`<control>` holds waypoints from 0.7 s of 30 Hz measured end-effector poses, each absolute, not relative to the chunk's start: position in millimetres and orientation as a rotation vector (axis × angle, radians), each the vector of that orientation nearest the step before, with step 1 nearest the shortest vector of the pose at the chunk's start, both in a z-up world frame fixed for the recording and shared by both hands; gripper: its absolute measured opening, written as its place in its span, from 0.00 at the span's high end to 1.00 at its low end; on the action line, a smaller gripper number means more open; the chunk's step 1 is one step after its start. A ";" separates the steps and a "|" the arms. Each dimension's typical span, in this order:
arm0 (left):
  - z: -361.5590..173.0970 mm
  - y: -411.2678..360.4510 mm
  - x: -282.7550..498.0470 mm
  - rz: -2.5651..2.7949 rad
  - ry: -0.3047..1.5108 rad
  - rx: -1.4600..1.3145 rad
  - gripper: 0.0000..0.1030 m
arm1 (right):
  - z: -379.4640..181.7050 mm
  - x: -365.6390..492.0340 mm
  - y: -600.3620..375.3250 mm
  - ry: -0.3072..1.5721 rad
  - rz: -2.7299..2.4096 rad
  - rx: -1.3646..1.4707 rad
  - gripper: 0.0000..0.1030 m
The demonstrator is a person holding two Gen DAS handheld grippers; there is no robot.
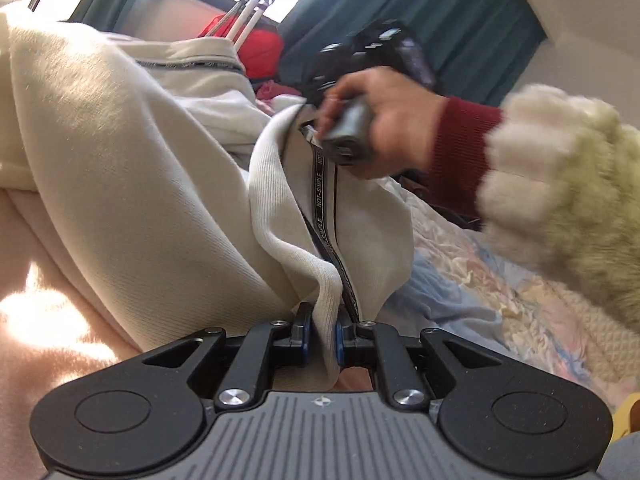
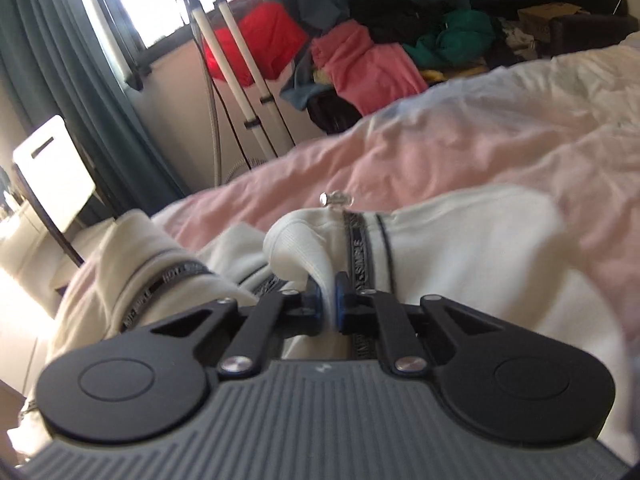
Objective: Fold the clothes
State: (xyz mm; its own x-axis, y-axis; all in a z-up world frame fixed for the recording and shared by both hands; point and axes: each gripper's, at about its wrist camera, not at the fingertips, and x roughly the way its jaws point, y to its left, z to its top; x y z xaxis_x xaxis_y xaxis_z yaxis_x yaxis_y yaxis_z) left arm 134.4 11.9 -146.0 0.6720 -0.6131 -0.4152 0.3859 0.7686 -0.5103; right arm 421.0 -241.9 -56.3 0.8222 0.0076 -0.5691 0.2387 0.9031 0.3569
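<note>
A cream garment (image 1: 120,184) with a ribbed hem and a black lettered tape lies bunched on the bed. My left gripper (image 1: 323,334) is shut on its ribbed edge beside the tape (image 1: 320,192). In the left wrist view, the right gripper (image 1: 344,136), held in a hand with a red cuff, grips the same edge further along. In the right wrist view my right gripper (image 2: 328,302) is shut on the ribbed hem of the cream garment (image 2: 460,248), next to the tape (image 2: 358,248).
A pink blanket (image 2: 400,152) covers the bed; a floral quilt (image 1: 500,292) lies to the right. A pile of red, pink and green clothes (image 2: 368,64) sits beyond the bed. A white stand (image 2: 240,64) rises by the window with teal curtains (image 2: 60,80).
</note>
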 end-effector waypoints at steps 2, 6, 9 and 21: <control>-144.5 12.2 133.9 -0.578 0.606 -0.407 0.88 | -36.6 401.1 -265.8 0.544 -0.128 0.443 0.91; -130.9 22.8 132.6 -0.563 0.591 -0.489 0.88 | -0.3 340.5 -331.8 0.419 -0.166 0.511 0.92; -117.6 25.1 124.4 -0.562 0.538 -0.483 0.88 | 5.6 282.2 -387.2 0.342 -0.250 0.570 0.92; -98.2 -2.2 93.6 -0.575 0.588 -0.335 0.85 | -123.9 118.6 -517.4 0.546 -0.483 1.187 0.91</control>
State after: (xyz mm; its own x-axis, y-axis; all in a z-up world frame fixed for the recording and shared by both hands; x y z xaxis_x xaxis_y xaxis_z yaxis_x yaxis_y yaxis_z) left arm 93.6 -2.2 -98.2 0.6836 -0.5942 -0.4238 0.4099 0.7930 -0.4506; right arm 118.6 -517.4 -123.9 0.7747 -0.0660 -0.6289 0.6160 0.3035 0.7269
